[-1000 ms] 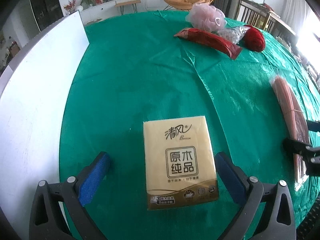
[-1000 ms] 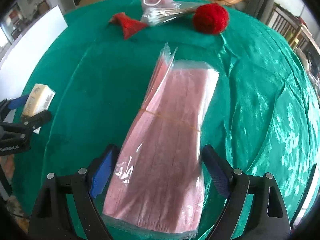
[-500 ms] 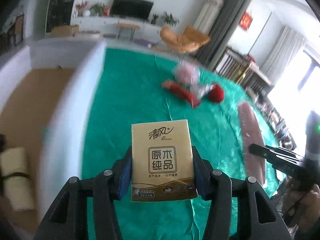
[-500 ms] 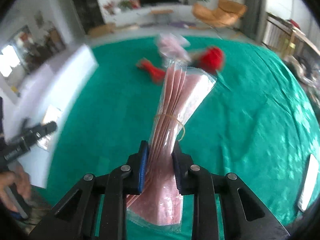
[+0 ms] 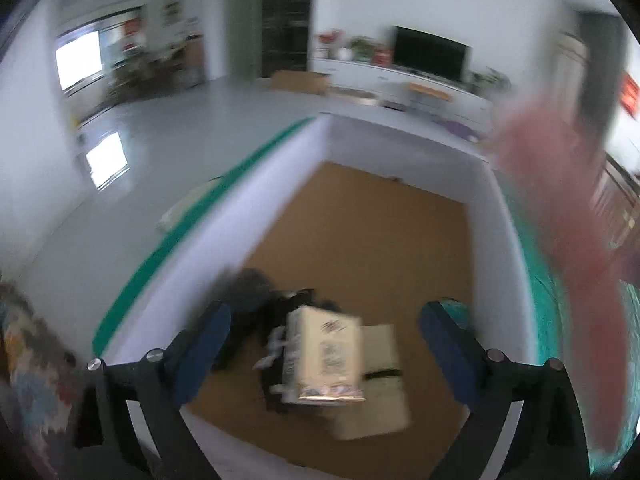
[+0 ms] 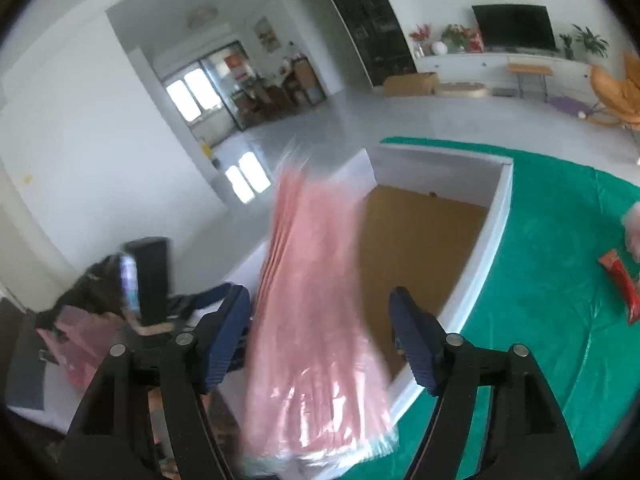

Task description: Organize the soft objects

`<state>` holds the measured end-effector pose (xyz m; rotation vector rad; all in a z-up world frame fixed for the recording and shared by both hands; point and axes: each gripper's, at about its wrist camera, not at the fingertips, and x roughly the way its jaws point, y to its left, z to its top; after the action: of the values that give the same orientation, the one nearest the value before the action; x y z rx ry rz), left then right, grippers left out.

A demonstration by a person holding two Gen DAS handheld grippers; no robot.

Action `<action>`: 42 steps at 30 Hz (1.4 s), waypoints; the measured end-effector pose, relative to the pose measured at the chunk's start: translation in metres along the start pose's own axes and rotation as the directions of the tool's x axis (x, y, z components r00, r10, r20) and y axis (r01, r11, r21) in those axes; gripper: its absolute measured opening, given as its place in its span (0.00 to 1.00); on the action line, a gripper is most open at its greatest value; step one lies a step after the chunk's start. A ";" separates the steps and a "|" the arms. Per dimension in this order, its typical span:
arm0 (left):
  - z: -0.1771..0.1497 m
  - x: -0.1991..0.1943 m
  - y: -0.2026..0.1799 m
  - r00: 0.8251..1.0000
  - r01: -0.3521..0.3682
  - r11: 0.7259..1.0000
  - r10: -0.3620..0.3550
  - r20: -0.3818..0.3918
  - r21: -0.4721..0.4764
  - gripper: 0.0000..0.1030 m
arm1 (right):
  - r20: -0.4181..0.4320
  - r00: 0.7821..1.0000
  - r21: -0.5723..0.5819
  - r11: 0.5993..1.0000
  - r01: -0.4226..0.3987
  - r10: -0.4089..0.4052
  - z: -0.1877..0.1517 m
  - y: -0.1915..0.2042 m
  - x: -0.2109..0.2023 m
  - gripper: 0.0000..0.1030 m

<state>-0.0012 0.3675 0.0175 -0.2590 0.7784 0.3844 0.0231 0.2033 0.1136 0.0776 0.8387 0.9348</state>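
My left gripper (image 5: 324, 330) hangs over a white-walled box (image 5: 404, 144) with a brown floor. Its jaws are opening, and the yellow tissue pack (image 5: 324, 360) sits blurred and loose between them, touching neither pad, above dark items in the box. My right gripper (image 6: 320, 336) is over the box's near wall (image 6: 496, 216), and its jaws are opening too. The pink bag of flat sheets (image 6: 316, 320) stands blurred between the fingers, close to the left pad and clear of the right one. In the left wrist view the pink bag (image 5: 560, 240) shows as a smear at the right.
Green cloth (image 6: 560, 280) covers the table right of the box. A red packet (image 6: 622, 284) and a pink mesh puff (image 6: 634, 232) lie at the far right. A flat pale pack (image 5: 380, 384) and dark soft things (image 5: 256, 308) lie inside the box.
Both grippers shut on their items, lifted them off the green cloth and swung left over the box. Both have now opened, and the tissue pack and pink bag are loose.
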 end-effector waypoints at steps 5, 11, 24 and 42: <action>-0.012 -0.004 0.014 1.000 0.015 0.998 -0.014 0.021 -0.057 0.93 | 0.038 0.996 0.065 0.995 0.072 -0.075 -0.023 -0.038 -0.009 0.73; -0.014 -0.016 -0.042 0.983 0.181 0.983 -0.181 0.037 0.004 0.93 | 0.044 0.877 0.077 0.877 0.475 -0.479 -0.081 -0.146 -0.048 0.73; -0.112 0.008 -0.289 0.857 0.510 0.777 -0.424 -0.294 0.368 0.99 | -0.172 0.586 0.330 0.514 0.792 -0.792 -0.193 -0.315 -0.142 0.73; -0.113 0.114 -0.361 0.938 0.342 0.824 -0.275 -0.209 0.451 1.00 | -0.180 0.590 0.367 0.502 0.783 -0.787 -0.211 -0.310 -0.144 0.79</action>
<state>0.1565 0.0288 -0.1116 0.0628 0.9230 -0.1463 0.0485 -0.1531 -0.0697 0.0523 0.9199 -0.1445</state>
